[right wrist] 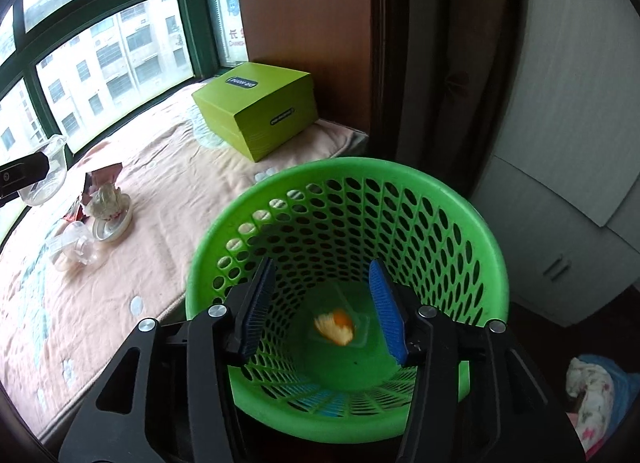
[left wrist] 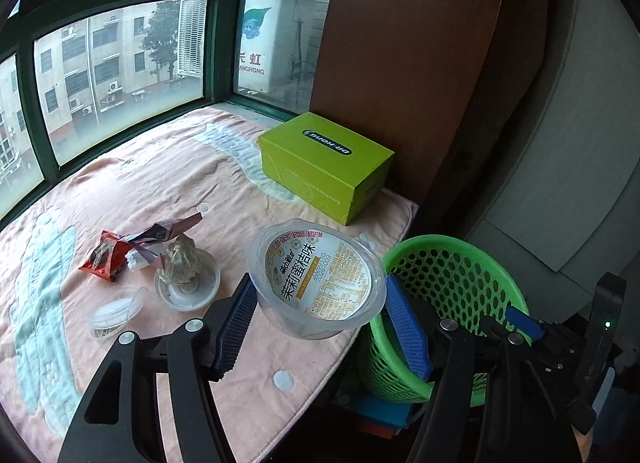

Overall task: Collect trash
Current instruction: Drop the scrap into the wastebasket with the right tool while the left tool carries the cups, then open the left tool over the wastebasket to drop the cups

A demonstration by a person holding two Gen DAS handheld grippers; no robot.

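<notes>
1. Farthest left on the padded pink window seat (left wrist: 168, 167) lay the trash not yet collected: a torn red snack wrapper (left wrist: 105, 257), a small clear lidded tub (left wrist: 114, 309) just in front of it, and a crumpled wad sitting in a shallow white dish (left wrist: 187, 283).
2. Right of that pile, the left hand-held gripper (left wrist: 318, 303) was closed on a clear plastic jelly cup (left wrist: 316, 283), its blue pads pressing the cup's sides and the printed foil lid facing up. It hung over the seat's edge, just beside the bin.
3. Behind it, against the brown cabinet, a lime-green shoebox (left wrist: 326, 165) sat apart from the litter; it did not look like trash to me.
4. Further right stood the green perforated wastebasket (right wrist: 472, 223), off the edge of the seat. A blurred orange-and-white scrap (right wrist: 336, 327) lay near its bottom.
5. The right hand-held gripper (right wrist: 326, 311) hung above the basket's mouth with its jaws partly apart and nothing between them.
6. I judged the step to be dropping items in, one hand at a time. Next, the left needed to carry the cup over the rim and let go, while the right went back for the wrapper or dish.
</notes>
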